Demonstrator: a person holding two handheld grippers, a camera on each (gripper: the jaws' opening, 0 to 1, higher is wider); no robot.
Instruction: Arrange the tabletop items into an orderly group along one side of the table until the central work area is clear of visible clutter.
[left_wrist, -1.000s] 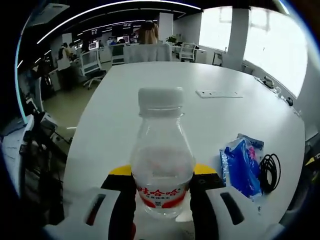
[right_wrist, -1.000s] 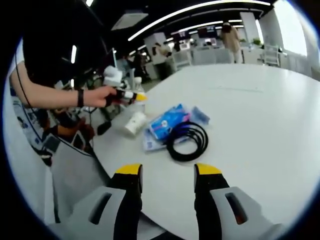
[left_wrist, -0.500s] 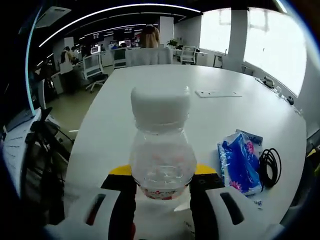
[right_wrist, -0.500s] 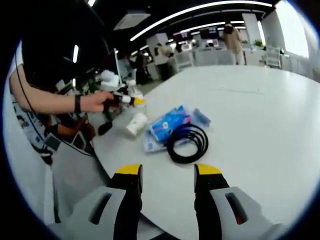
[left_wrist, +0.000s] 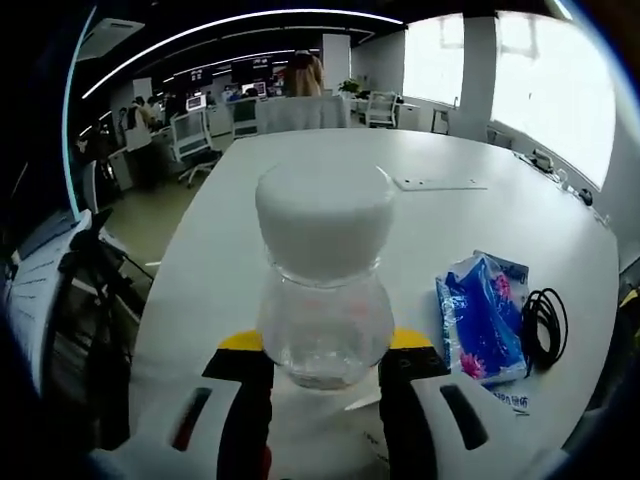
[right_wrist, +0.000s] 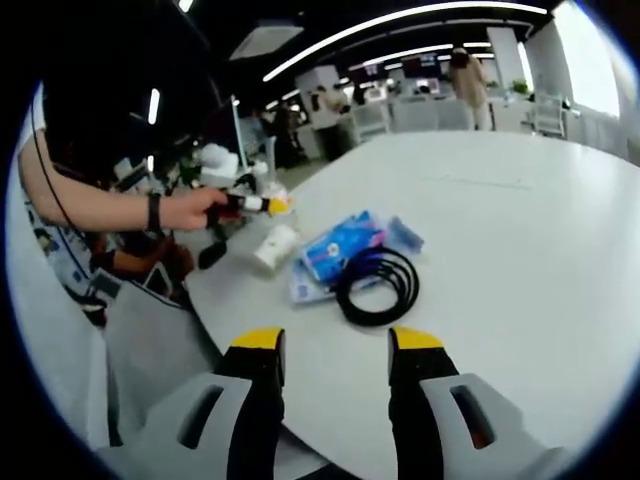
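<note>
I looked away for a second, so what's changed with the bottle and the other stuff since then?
The left gripper still clamps the water bottle, which has tipped its white cap toward the camera, hiding the red label. The right gripper stays open and empty. The blue packet and black cable coil haven't moved.

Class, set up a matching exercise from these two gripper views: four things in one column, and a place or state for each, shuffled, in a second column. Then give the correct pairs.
Things
1. water bottle
2. black cable
3. blue packet
4. right gripper

Places or states
A. coiled in a loop on the white table
B. open, holding nothing
C. clamped between the left gripper's jaws, white cap tipped toward the camera
D. lying flat between the bottle and the cable

Pairs: 1-C, 2-A, 3-D, 4-B
</note>
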